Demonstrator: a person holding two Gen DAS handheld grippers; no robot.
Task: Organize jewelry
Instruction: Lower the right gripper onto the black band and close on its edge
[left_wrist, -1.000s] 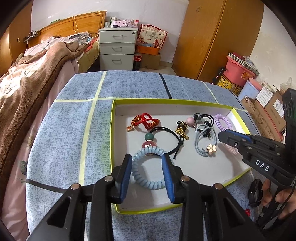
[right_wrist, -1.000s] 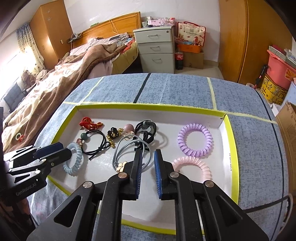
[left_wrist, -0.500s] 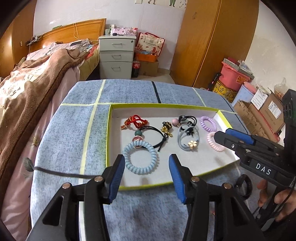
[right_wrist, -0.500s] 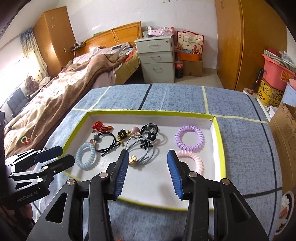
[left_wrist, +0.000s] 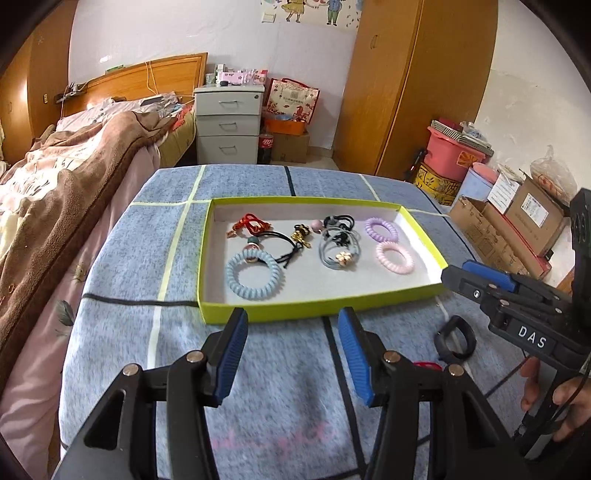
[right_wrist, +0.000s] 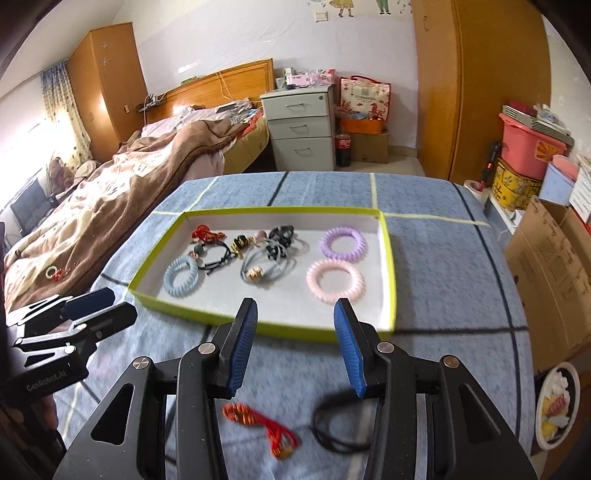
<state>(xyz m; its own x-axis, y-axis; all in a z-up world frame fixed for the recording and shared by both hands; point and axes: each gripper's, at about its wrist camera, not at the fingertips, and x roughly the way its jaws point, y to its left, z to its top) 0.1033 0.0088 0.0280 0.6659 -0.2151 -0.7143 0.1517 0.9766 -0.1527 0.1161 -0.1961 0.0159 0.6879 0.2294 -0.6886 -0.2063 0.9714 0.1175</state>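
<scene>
My left gripper (left_wrist: 290, 352) is opening wide, with nothing between its pads. My right gripper (right_wrist: 293, 345) is wide open and empty too. Both hang over the blue tabletop (left_wrist: 122, 328), just in front of the tray (left_wrist: 295, 314) and its near yellow edge. Inside the tray lie the blue ring (left_wrist: 255, 275), the grey ties (left_wrist: 338, 251), the pink ring (right_wrist: 335, 280) and the purple ring (right_wrist: 342, 243). A red cord (right_wrist: 266, 428) and a black band (right_wrist: 336, 428) lie on the tabletop under my right gripper.
</scene>
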